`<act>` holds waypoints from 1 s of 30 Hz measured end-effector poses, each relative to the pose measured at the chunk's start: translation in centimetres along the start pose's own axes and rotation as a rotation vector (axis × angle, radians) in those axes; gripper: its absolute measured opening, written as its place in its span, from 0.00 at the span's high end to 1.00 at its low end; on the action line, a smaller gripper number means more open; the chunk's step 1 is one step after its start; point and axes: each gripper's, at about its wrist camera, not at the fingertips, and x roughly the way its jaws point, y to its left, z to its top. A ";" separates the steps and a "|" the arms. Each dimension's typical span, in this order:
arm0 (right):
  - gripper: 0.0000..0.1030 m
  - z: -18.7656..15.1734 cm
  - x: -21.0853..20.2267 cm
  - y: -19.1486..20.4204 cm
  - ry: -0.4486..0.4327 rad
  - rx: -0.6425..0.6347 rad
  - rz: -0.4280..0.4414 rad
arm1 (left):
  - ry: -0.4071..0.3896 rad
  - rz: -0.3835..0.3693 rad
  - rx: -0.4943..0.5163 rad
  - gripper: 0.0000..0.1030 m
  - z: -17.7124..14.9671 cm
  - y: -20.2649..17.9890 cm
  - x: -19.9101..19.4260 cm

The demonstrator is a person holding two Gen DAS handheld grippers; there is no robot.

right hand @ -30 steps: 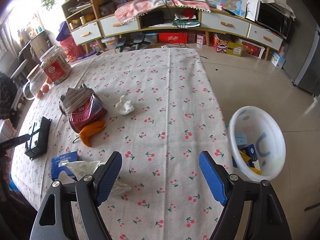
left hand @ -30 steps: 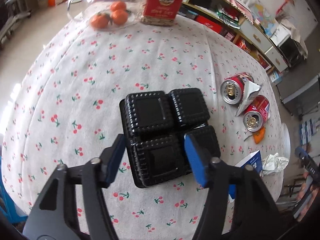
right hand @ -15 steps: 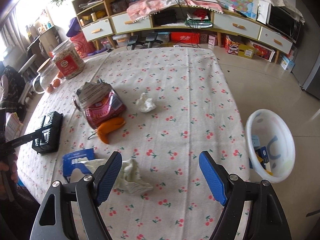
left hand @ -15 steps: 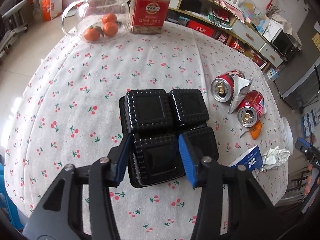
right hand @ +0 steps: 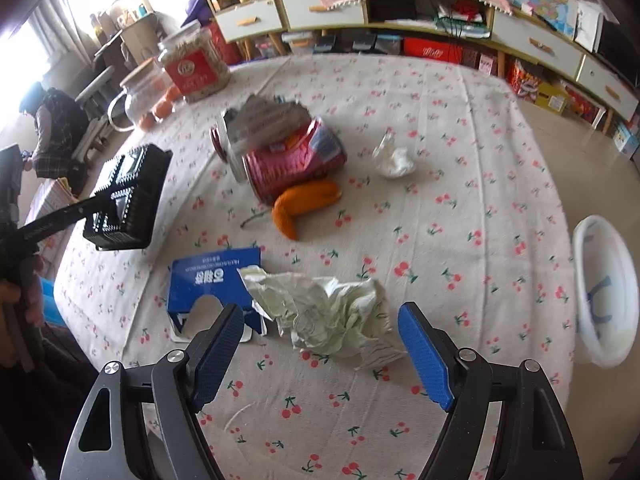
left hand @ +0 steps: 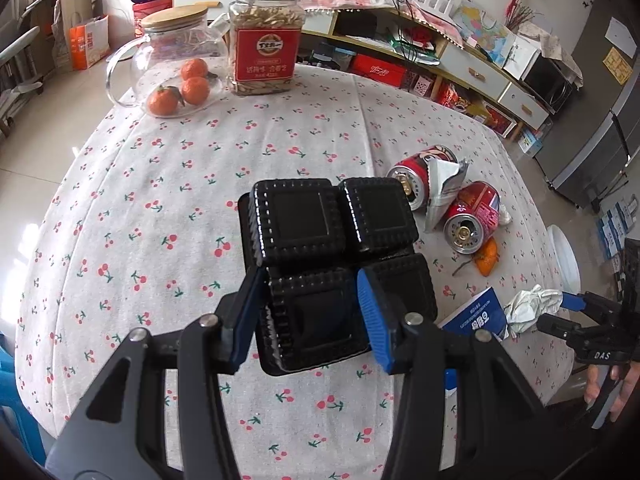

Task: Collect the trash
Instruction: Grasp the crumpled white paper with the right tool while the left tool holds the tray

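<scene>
The left gripper [left hand: 310,312] is clamped on one near cell of the black tray [left hand: 332,236], which appears lifted off the table [left hand: 160,184]; I'd carry it level, since a one-cell grip may let it twist. The tray is glossy, four-celled, ridged. The right gripper [right hand: 320,356], jaws apart, hovers over the tissue [right hand: 328,312], the bin [right hand: 604,296] beyond the table's edge.

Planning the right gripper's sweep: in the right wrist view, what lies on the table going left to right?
Black plastic tray held in the left gripper → blue carton → orange peel → crumpled white paper → small tissue wad → white bin off the table's edge.
</scene>
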 end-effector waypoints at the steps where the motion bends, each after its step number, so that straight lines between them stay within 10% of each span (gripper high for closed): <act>1: 0.22 0.0 0.4 -0.3 0.011 0.014 0.013 | -0.001 0.002 0.006 0.51 0.0 -0.2 0.0; 11: 0.72 0.2 1.4 -1.6 0.011 0.041 0.010 | -0.007 -0.003 0.043 0.51 -0.3 -1.9 0.0; 30: 0.78 -0.1 -4.9 -6.1 -0.158 0.135 -0.004 | -0.034 -0.073 0.153 0.51 0.5 -9.2 -0.3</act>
